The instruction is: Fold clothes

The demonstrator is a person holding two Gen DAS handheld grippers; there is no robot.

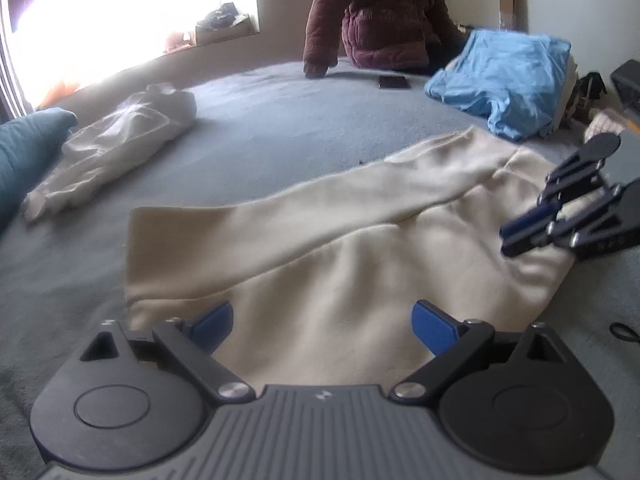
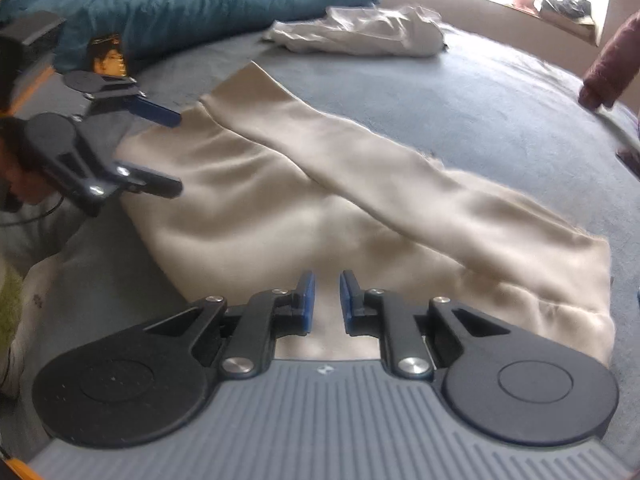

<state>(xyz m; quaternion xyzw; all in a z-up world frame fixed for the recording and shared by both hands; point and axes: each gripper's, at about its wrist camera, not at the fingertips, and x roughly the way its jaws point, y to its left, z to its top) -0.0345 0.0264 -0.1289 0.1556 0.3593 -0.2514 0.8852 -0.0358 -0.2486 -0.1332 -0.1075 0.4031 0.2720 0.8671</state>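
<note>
Left gripper [image 1: 323, 324] spread wide, empty, over cream fleece garment [image 1: 360, 248]; right gripper [image 2: 327, 296] near-shut, nothing visibly clamped; sleeve lying diagonally across bed.

Garment [image 1: 340, 248] flat on bed [image 1: 280, 132], second garment [image 1: 120, 148] behind, left, bundle [image 1: 508, 76] behind, right

A cream garment [image 1: 360, 240] lay flat on the grey-blue bed before me, one sleeve folded diagonally toward ten o'clock.
</note>
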